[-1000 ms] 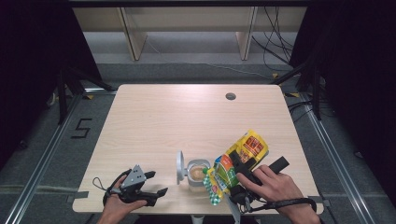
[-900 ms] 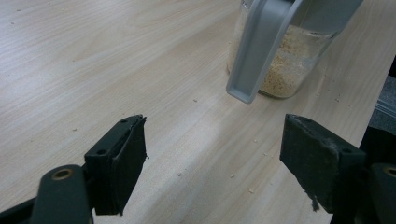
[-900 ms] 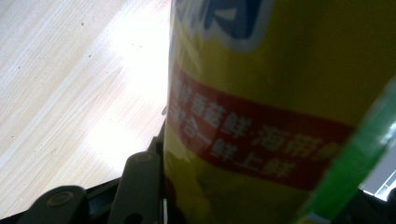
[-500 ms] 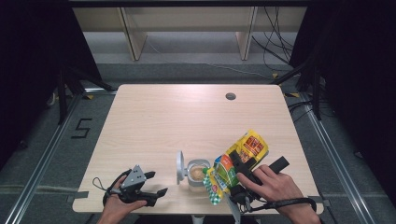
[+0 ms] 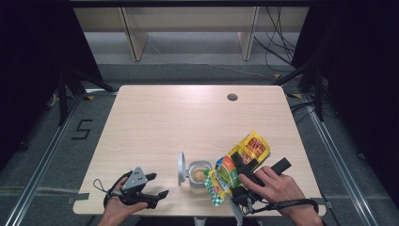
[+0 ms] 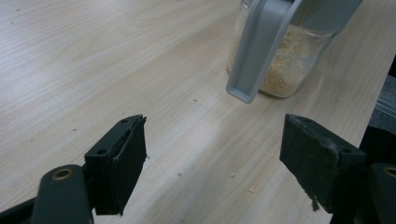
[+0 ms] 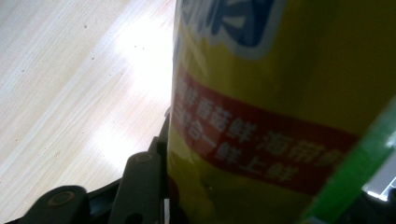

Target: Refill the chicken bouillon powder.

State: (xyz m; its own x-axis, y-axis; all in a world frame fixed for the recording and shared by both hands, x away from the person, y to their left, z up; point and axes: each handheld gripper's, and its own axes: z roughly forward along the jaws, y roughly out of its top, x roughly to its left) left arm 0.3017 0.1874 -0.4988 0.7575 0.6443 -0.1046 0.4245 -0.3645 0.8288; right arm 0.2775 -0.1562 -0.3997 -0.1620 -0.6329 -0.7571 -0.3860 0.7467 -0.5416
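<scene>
High view, near edge of the table (image 5: pixel 179 122), entries left to right. Item one: left gripper (image 5: pixel 157 197), resting on the wood by the front edge under the person's left hand (image 5: pixel 120 211), jaws spread wide with nothing between them; the left gripper view confirms both pads (image 6: pixel 128 163) standing apart over bare tabletop strewn with small crumbs. Item two: clear jar (image 5: pixel 199 175), upright just right of that gripper, its grey hinged lid (image 5: pixel 181 168) swung open and standing on edge at the jar's left; the contents are pale granules, filling roughly the lower part of the glass as the left gripper view shows it (image 6: pixel 285 70). Item three: yellow-and-green pouch (image 5: pixel 235 167), tilted with its green checked end down at the jar's mouth and its yellow printed end raised toward the right. Item four: right gripper (image 5: pixel 244 172), under the person's right hand (image 5: pixel 277 188), jaws part closed and clamped on the pouch, whose yellow and red face presses against the visible jaw in the right gripper view (image 7: pixel 261 116). Status, judged: opening of the jar done; pouring from pouch into jar appears under way, whether granules are flowing cannot be told. Remaining, judged: finish filling, set the pouch down, close the lid, likely with the free left gripper.
</scene>
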